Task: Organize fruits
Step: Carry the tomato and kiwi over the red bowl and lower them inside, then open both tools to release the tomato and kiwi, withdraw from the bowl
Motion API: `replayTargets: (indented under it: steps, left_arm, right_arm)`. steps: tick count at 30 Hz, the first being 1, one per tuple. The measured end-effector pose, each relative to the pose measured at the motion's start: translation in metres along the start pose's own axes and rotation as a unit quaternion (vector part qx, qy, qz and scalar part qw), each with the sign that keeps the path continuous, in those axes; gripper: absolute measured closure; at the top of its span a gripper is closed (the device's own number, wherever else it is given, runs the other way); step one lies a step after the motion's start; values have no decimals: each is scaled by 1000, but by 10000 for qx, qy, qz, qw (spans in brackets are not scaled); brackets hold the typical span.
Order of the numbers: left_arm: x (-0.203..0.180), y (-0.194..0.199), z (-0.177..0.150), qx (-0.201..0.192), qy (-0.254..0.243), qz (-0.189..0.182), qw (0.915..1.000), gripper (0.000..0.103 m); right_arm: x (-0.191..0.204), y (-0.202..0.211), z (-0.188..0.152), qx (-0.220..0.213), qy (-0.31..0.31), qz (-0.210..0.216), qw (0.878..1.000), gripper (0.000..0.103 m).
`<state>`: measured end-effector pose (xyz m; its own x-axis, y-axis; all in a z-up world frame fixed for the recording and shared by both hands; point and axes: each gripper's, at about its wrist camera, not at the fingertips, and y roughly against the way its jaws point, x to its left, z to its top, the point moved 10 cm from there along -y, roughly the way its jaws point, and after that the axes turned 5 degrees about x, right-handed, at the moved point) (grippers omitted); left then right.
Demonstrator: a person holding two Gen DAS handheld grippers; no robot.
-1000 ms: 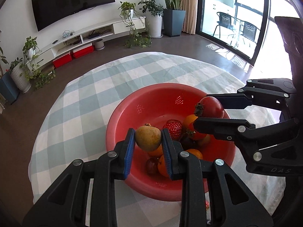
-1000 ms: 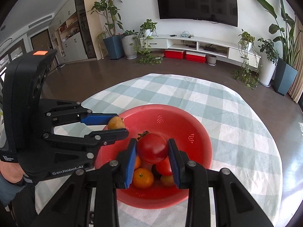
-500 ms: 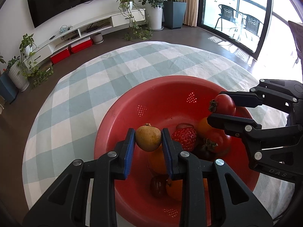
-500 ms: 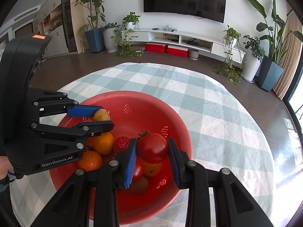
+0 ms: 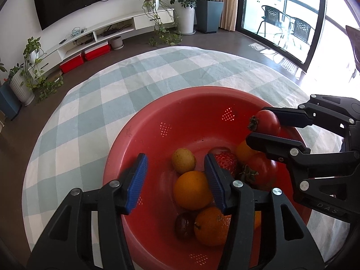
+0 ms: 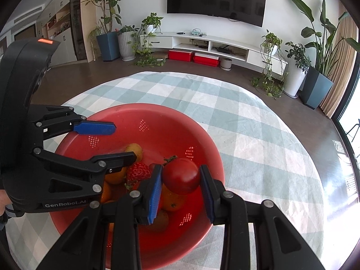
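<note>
- Inside the red bowl [image 5: 144, 135] on the checked tablecloth [image 5: 90, 103]: oranges, strawberry [image 5: 225, 160], tomatoes, one small yellow-brown fruit [image 5: 183, 160].
- Left gripper [image 5: 175, 177]: jaws have just been opening and now stand spread; the yellow-brown fruit lies loose in the bowl at 12 o'clock of the nearest orange [image 5: 191, 190], touching neither pad.
- Right gripper [image 6: 181, 189]: pinching a tomato [image 6: 181, 175] over the bowl's 3 o'clock side.
- Handling, my read: tomato is light, smooth, soft-skinned, bruises easily. Grip across its widest part, light squeeze, set it down low rather than dropping.
</note>
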<state>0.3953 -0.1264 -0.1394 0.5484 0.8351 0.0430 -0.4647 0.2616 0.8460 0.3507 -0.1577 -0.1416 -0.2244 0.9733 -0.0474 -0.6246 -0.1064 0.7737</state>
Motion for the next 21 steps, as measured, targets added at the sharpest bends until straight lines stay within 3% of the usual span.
replayTargets:
  steps: [4, 10, 15, 17, 21]
  left_arm:
    - [-1, 7, -3, -49, 21, -27, 10000, 47]
    - [2, 31, -6, -242, 107, 61, 9996, 44]
    - [3, 71, -14, -593, 162, 178, 9979, 24]
    - [0, 90, -25, -780, 231, 182, 9965, 10]
    - [-11, 116, -62, -897, 358, 181, 9952, 7]
  right_arm:
    - [1, 1, 1, -22, -2, 26, 10000, 64]
    - [3, 11, 2, -154, 3, 9, 9999, 48]
    - [4, 25, -1, -270, -20, -18, 9996, 38]
    - [6, 34, -3, -341, -80, 50, 9994, 33]
    - [15, 55, -4, -452, -161, 217, 9986, 26]
